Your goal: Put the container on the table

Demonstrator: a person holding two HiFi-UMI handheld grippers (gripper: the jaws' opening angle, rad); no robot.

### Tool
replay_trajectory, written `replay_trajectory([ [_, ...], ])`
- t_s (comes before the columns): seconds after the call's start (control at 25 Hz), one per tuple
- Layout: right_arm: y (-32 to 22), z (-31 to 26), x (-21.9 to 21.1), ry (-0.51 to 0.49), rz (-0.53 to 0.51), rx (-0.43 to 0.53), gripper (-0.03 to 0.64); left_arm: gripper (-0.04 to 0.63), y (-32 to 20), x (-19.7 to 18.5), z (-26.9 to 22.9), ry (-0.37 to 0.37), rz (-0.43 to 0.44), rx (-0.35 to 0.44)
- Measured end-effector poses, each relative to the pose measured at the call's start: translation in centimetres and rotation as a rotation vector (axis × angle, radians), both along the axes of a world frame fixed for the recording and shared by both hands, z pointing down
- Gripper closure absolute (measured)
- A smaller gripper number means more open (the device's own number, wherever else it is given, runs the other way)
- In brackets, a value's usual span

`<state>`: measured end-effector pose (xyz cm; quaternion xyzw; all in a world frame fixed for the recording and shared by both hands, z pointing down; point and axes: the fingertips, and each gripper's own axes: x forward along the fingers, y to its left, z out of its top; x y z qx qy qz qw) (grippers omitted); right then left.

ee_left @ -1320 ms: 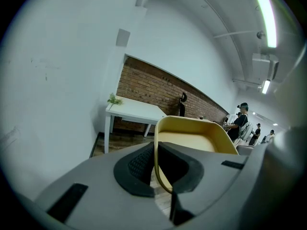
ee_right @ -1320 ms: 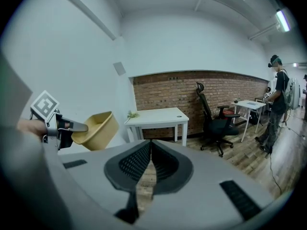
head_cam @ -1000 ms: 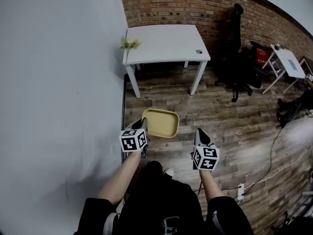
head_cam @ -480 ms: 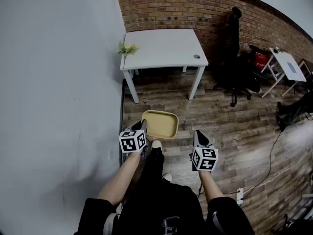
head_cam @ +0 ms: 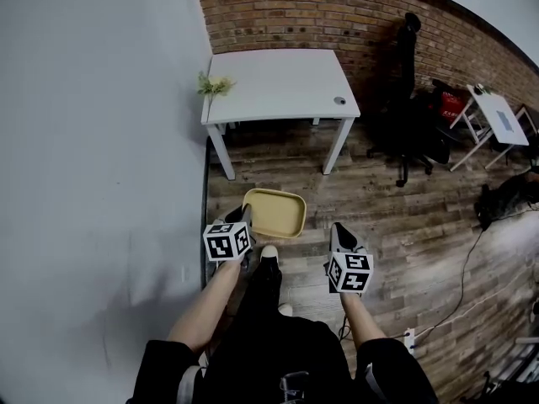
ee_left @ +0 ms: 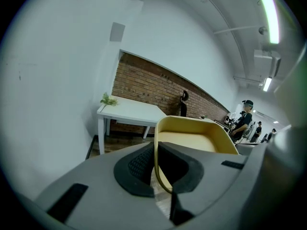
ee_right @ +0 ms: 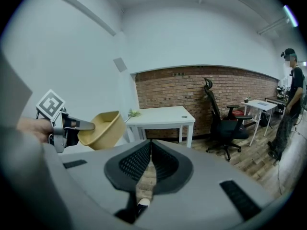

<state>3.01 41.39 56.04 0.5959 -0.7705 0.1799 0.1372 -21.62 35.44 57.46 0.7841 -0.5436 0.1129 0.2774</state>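
Note:
A shallow yellow container (head_cam: pixel 274 212) hangs in the air over the wooden floor, held by its near rim in my left gripper (head_cam: pixel 244 218). In the left gripper view the rim (ee_left: pixel 160 163) runs between the two dark pads, which are shut on it. From the right gripper view the same container (ee_right: pixel 102 130) shows at the left, with the left gripper (ee_right: pixel 81 125) clamped on it. My right gripper (head_cam: pixel 340 231) is beside it, shut with nothing between its pads (ee_right: pixel 142 160). The white table (head_cam: pixel 279 82) stands ahead against the brick wall.
A small green plant (head_cam: pixel 213 85) sits at the table's left corner and a small round object (head_cam: pixel 339 101) near its right edge. A black office chair (head_cam: pixel 408 99) and a small white side table (head_cam: pixel 500 114) stand to the right. A person (ee_right: pixel 290 97) stands far right.
The view has advanced toward the white table, which sits a little larger and nearer. Both grippers keep their hold and spacing; the container stays in the left gripper.

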Motion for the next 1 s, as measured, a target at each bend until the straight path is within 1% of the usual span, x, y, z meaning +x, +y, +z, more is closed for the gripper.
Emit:
replay_trajectory([
  [0.36,-9.0,0.4,0.5,0.006,0.017,-0.029,0.591,0.572,-9.5,0.9,1.2,0.007,0.036,-0.032],
  [0.6,-16.4,0.9,-0.3,0.019,0.019,-0.066,0.592,0.572,-16.3,1.0,1.7,-0.027,0.073,-0.037],
  [0.76,-21.4,0.7,-1.4,0.015,0.024,-0.066,0.591,0.572,-21.1,0.0,2.2,-0.015,0.077,-0.058],
  [1.0,-27.8,0.8,-2.9,0.015,0.035,-0.066,0.591,0.572,-27.6,-1.6,2.1,-0.022,0.094,-0.053],
])
